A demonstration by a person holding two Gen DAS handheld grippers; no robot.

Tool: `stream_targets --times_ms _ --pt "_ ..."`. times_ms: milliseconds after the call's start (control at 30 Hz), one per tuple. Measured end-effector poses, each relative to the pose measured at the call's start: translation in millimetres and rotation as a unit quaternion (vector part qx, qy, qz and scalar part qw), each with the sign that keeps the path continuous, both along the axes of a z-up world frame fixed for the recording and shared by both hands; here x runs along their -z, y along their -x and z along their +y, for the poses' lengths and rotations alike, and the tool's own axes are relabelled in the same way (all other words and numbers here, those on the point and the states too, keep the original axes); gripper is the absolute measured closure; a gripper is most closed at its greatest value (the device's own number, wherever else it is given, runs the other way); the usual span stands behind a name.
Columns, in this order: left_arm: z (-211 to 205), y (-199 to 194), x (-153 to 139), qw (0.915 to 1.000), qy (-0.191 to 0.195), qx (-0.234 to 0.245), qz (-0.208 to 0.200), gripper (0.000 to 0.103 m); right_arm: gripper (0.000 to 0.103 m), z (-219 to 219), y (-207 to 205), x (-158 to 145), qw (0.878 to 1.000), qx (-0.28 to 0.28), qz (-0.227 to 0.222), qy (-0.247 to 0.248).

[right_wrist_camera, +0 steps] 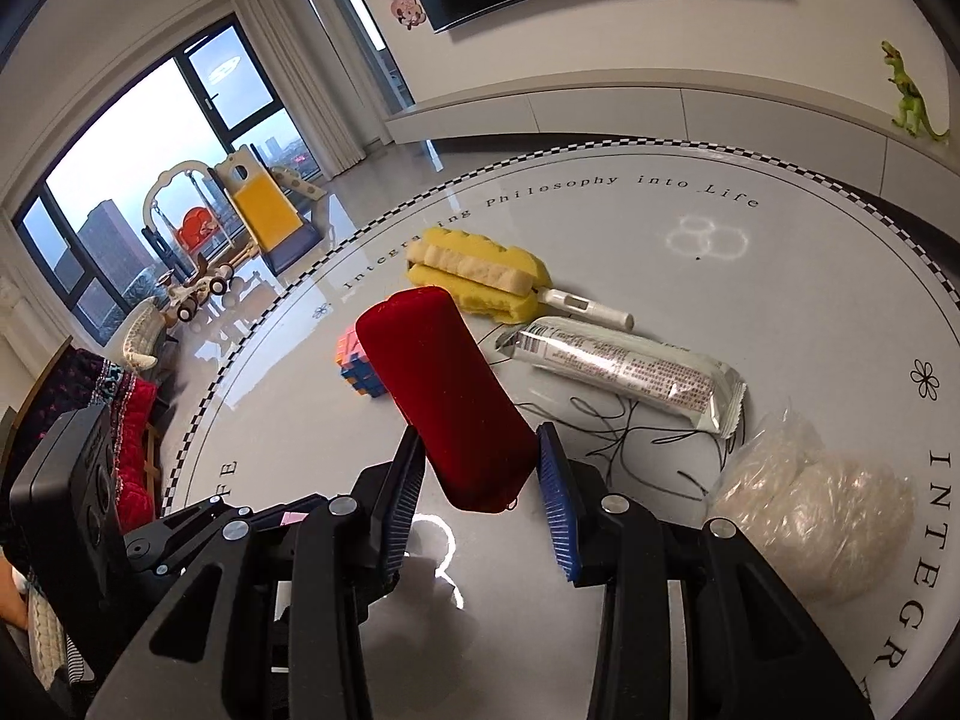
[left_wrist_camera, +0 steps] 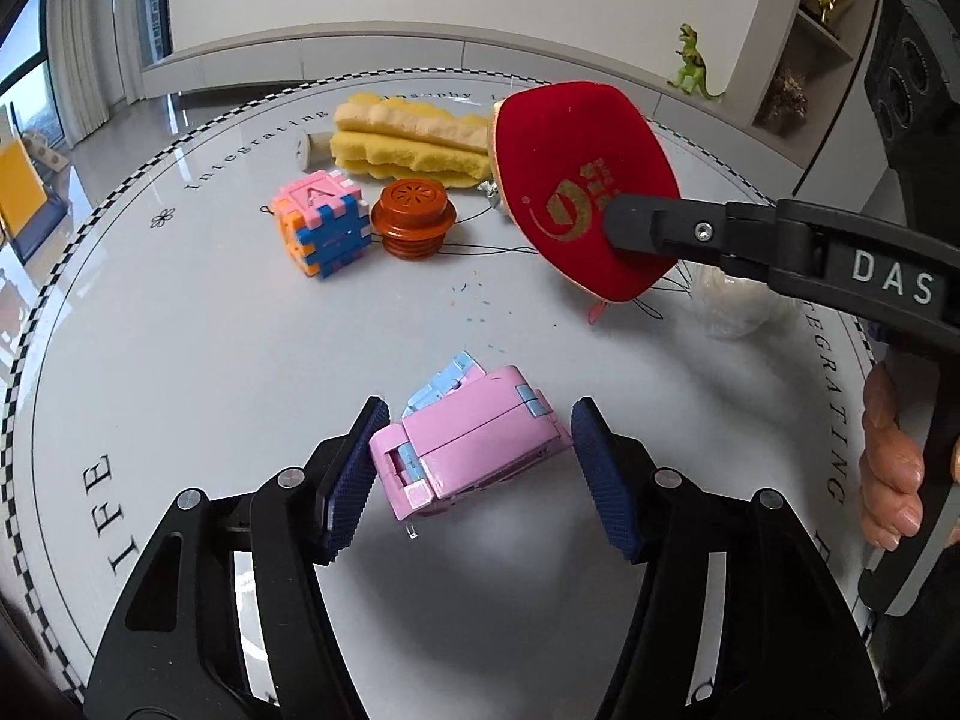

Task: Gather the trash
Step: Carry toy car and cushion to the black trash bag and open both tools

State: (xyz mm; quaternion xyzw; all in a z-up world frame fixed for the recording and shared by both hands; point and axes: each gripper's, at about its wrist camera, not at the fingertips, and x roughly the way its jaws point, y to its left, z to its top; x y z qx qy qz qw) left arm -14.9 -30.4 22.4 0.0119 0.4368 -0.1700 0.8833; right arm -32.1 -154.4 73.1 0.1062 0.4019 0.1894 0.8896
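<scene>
Red velvet pouch (right_wrist_camera: 447, 402) is clamped in the right gripper (right_wrist_camera: 480, 495), pads squeezing its lower end, and it hangs up off the table (left_wrist_camera: 210, 330). In the left wrist view you can see gold print on its face. The left gripper (left_wrist_camera: 474, 468) is spread wide around a pink toy (left_wrist_camera: 468, 444) lying on the table; the left pad looks like it's touching the toy, the right one isn't. Further back sit a foam cube (left_wrist_camera: 315, 228), a brown cap (left_wrist_camera: 414, 219) right beside it, and a yellow sponge (left_wrist_camera: 411, 141). The right wrist view also shows a silver wrapper (right_wrist_camera: 624, 372), a plastic bag (right_wrist_camera: 810, 516) and some black string (right_wrist_camera: 624, 432) near them.
</scene>
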Motion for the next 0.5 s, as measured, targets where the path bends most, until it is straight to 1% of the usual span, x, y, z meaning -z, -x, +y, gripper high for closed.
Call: stream_targets --times_ms 167,300,500 --pt "17.9 26.9 -12.1 0.9996 0.022 -0.013 -0.006 0.041 0.063 27.4 19.4 -2.4 1.000 -0.015 0.010 -0.005" --pt "36.8 52.9 -24.7 0.9989 0.035 -0.026 -0.019 0.041 0.063 54.9 39.1 -12.0 0.999 -0.033 0.007 0.004" --pt "69.8 91.0 -37.5 0.9974 0.032 -0.055 -0.035 0.041 0.063 99.9 71.7 -31.0 0.997 -0.070 -0.012 0.016"
